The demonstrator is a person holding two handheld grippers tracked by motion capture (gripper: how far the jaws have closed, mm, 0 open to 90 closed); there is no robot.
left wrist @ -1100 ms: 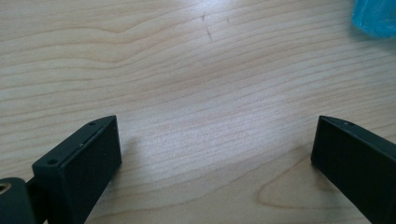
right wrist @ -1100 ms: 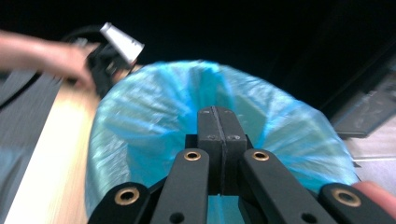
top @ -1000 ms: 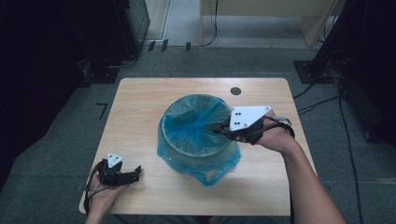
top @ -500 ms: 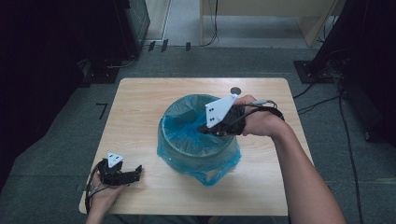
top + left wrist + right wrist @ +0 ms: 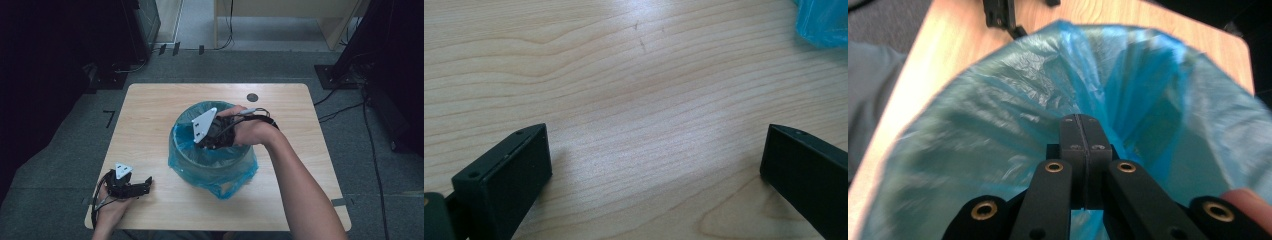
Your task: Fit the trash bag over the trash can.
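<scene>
your right gripper [image 5: 212,145] has slid from the right rim of the round bin lined with a translucent blue plastic bag [image 5: 212,165] to over its mouth at mid-table — jaws pressed together, nothing between them. your left gripper [image 5: 145,186] hasn't moved, resting on the light wooden table [image 5: 150,115] near its front-left corner — jaws wide apart, empty

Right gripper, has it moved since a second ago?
Yes. The right gripper has swung from the bin's right rim leftward over its opening, toward the middle.
</scene>
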